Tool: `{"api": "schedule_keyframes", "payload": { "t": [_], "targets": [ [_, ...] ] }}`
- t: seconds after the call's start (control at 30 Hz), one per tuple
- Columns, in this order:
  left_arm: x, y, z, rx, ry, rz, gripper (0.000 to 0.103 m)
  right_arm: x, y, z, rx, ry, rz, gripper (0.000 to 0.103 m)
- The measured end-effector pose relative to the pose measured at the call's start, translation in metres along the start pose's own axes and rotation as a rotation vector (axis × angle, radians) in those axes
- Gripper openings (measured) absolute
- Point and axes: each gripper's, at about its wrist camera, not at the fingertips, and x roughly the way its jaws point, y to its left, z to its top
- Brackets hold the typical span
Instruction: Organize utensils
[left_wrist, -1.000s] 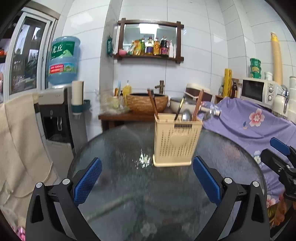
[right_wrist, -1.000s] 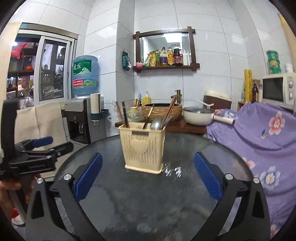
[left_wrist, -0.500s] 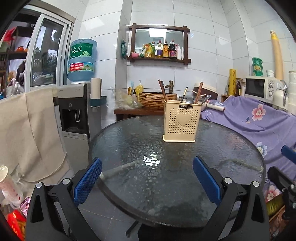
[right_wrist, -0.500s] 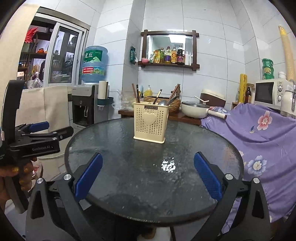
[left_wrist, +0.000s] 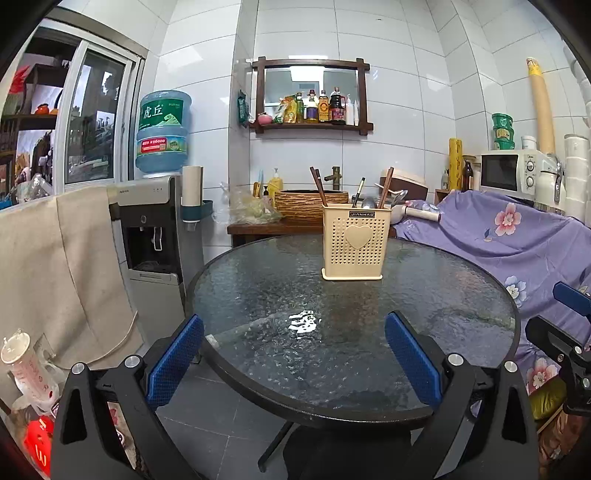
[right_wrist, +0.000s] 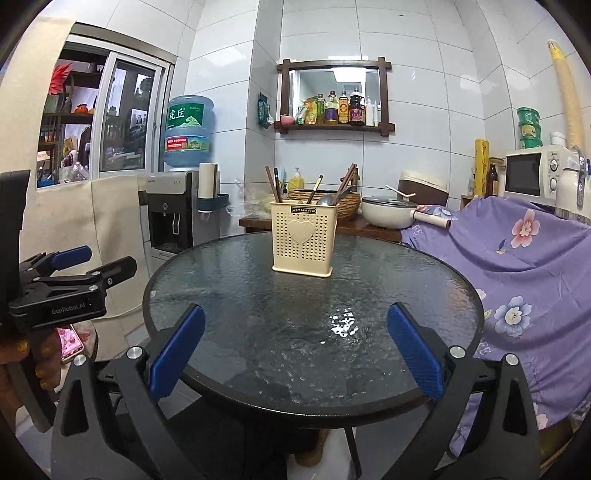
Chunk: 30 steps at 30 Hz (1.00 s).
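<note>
A cream perforated utensil holder (left_wrist: 354, 242) (right_wrist: 303, 240) with a heart on its front stands upright on the far half of a round dark glass table (left_wrist: 258, 295) (right_wrist: 240, 295). Chopsticks (left_wrist: 318, 185) (right_wrist: 272, 183) and a metal spoon (left_wrist: 368, 202) (right_wrist: 325, 199) stick up out of it. My left gripper (left_wrist: 293, 354) is open and holds nothing, hanging at the table's near edge. My right gripper (right_wrist: 295, 349) is open too, with nothing in it, back from the near rim. The left gripper also shows at the left edge of the right wrist view (right_wrist: 88, 266), held by a hand.
A water dispenser (left_wrist: 155, 229) (right_wrist: 173, 214) stands left of the table, with beige cloth (left_wrist: 55, 258) beside it. A purple flowered cover (left_wrist: 517, 232) (right_wrist: 517, 251) lies at the right. Behind the table, a wooden counter carries a woven basin (left_wrist: 303, 201) and a white pan (right_wrist: 388, 214).
Both grippers have pulled back from the utensil holder. It now looks smaller and farther away, and the whole round table is in view. Both stayed open.
</note>
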Motion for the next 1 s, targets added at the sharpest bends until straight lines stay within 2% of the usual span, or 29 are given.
{"api": "schedule_keyframes", "payload": {
  "t": [1.0],
  "targets": [
    [-0.0040,0.0009,-0.0002,-0.021,0.017,-0.005,0.097,0.0033,-0.0032,0.0012,-0.002,0.010,0.002,0.097]
  ]
}}
